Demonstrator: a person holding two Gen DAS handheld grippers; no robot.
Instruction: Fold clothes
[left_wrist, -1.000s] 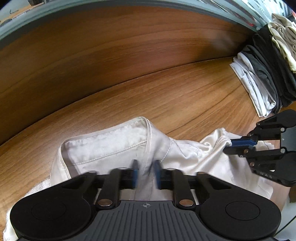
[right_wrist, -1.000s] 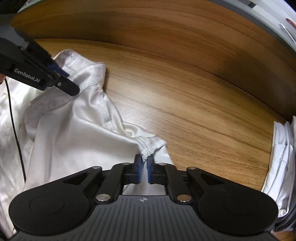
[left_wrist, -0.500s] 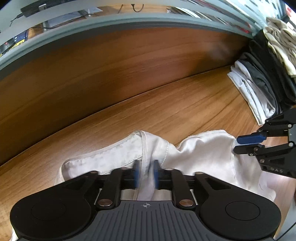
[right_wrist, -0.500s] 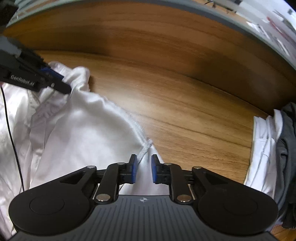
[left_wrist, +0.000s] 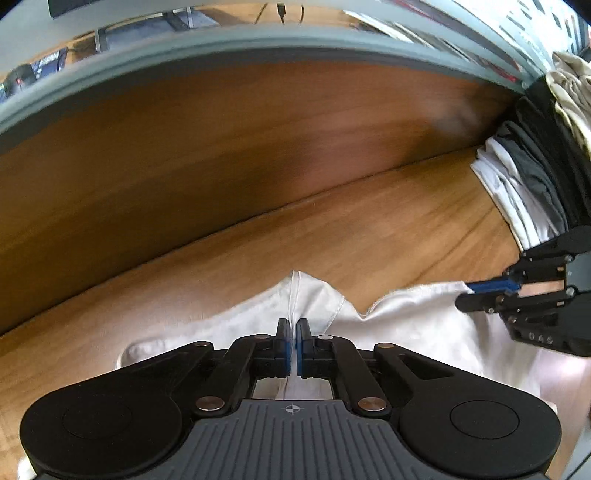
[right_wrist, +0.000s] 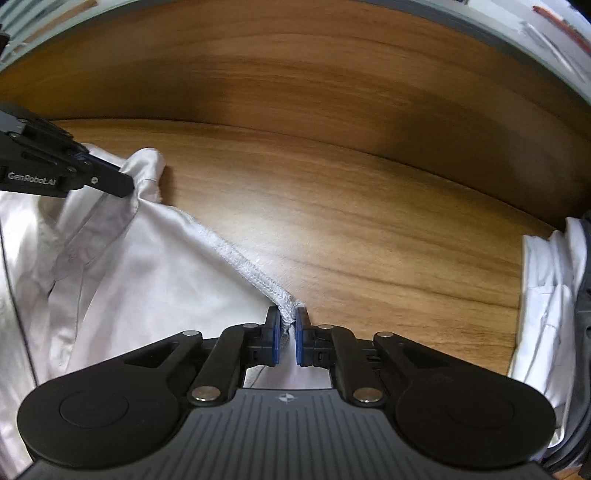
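Observation:
A white shirt (left_wrist: 406, 317) lies on the wooden table (left_wrist: 369, 229) and is held up by both grippers. My left gripper (left_wrist: 293, 332) is shut on a fold of the white shirt near its collar. It also shows in the right wrist view (right_wrist: 122, 184), gripping the collar area. My right gripper (right_wrist: 287, 325) is shut on the shirt's stitched hem edge (right_wrist: 240, 258), which runs taut up to the left gripper. The right gripper also shows in the left wrist view (left_wrist: 469, 295) at the shirt's right end.
A stack of folded clothes (left_wrist: 524, 184), white, grey and black with beige on top, stands at the table's right; it shows as white folds in the right wrist view (right_wrist: 546, 295). A wooden back panel (left_wrist: 221, 129) rises behind the table.
Both grippers have lifted and pulled apart, so the shirt edge between them is now stretched straight. The right gripper's pads have closed tighter on the hem.

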